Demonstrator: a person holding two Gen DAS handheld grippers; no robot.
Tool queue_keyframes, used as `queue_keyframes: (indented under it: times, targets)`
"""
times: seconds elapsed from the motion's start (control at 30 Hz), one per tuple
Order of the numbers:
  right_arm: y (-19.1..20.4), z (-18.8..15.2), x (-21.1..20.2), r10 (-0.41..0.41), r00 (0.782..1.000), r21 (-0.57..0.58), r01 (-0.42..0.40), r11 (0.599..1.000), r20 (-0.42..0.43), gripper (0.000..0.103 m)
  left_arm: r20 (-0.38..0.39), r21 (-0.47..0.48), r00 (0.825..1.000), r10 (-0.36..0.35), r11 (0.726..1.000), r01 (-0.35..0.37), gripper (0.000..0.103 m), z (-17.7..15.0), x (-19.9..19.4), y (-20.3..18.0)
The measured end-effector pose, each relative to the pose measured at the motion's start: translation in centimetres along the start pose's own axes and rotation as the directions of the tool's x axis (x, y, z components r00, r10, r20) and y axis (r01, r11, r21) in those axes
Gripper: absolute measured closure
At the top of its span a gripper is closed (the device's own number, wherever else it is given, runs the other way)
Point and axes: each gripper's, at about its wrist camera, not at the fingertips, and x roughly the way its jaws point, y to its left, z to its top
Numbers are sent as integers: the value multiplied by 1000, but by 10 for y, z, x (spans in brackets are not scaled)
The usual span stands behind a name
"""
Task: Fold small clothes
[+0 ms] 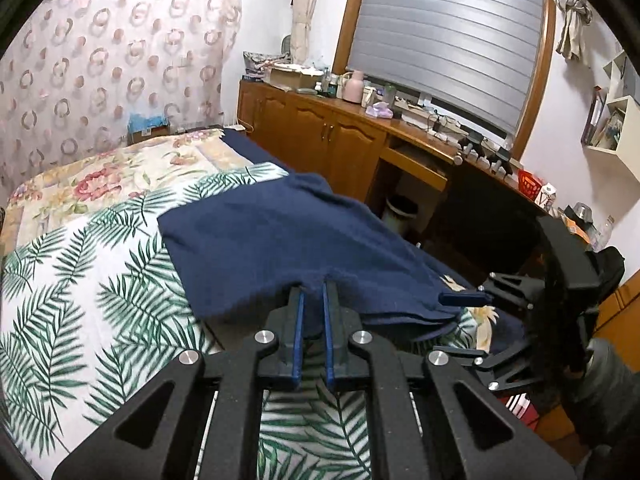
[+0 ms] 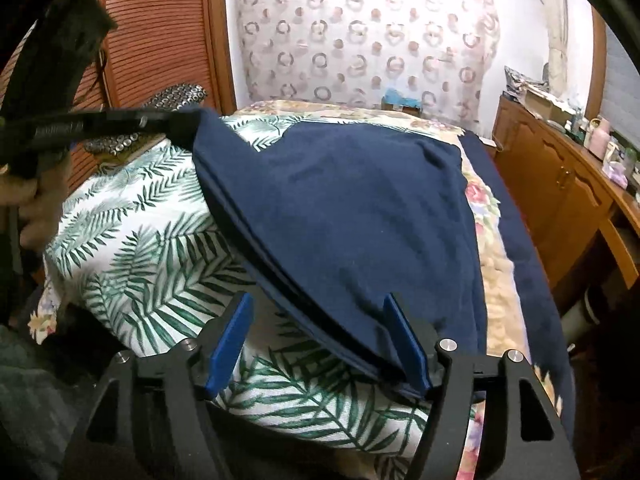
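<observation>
The left gripper was clamped on the navy garment's near edge, lifting it off the leaf-print bedspread; the right gripper stood wide, gripping nothing, the hem between its 2 fingers; mid-fold; next, likely close right and carry over.

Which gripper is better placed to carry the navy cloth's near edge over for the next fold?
Left. The left gripper is shut on the navy cloth, its corner lifted off the leaf-print bedspread. The right gripper stands open around the edge, pads not pressing, so it would have to regrip first.
</observation>
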Motion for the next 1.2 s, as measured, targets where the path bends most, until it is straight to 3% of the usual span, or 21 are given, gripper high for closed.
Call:
queue_keyframes:
  times: [0.13,0.27,0.33,0.4,0.5,0.83,1.2]
  targets:
    - [-21,-6,9,-67,998,-8,67,998,-15,33,14,-5,1000,2,1000,-2,94,4,0,4]
    - [-39,-9,16,-83,996,-22,83,996,-22,33,13,-12,1000,3,1000,-3,94,5,3,10]
    - [-44,-5,21,-83,996,-38,82,996,-23,48,18,-12,1000,3,1000,-2,94,6,4,15]
    - [-49,0,26,-84,996,-37,83,996,-27,73,24,-17,1000,-3,1000,4,94,6,4,18]
    - [-62,21,24,-73,997,-8,74,997,18,84,30,-30,1000,-1,1000,2,94,11,5,27]
    - [-80,122,46,-99,986,-102,113,988,133,87,22,-56,996,85,995,-84,94,51,30,81]
    - [-120,170,125,-43,998,-96,46,994,39,88,-82,-103,991,103,988,-111,94,78,99,135]
